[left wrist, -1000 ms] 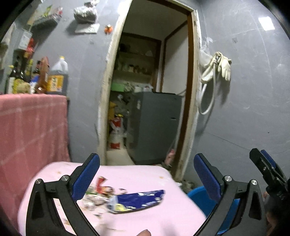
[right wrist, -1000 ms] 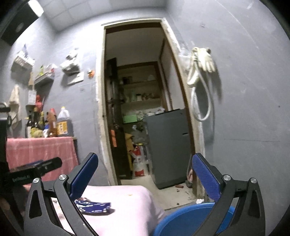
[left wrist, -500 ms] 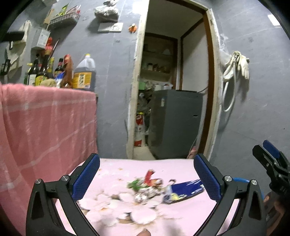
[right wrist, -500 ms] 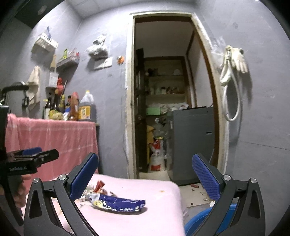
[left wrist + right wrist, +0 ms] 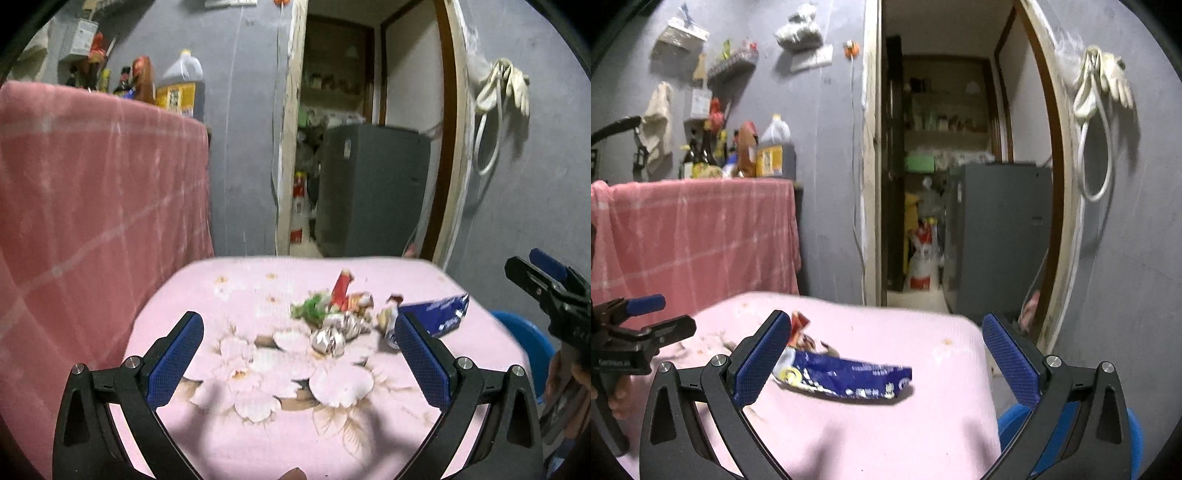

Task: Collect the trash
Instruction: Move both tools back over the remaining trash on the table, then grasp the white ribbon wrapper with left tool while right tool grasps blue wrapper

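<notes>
Blue wrapper (image 5: 846, 378) was found dead ahead of the right hand-held gripper (image 5: 884, 363).
Its long axis was laid crosswise between wide-spread, empty jaws; the left hand-held gripper (image 5: 299, 360), equally wide, was aimed at the scraps (image 5: 332, 317) beside it.

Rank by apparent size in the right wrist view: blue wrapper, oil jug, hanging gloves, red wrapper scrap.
1. blue wrapper, though nearness to the camera inflates it
2. hanging gloves and oil jug: too alike to rank
3. red wrapper scrap
</notes>
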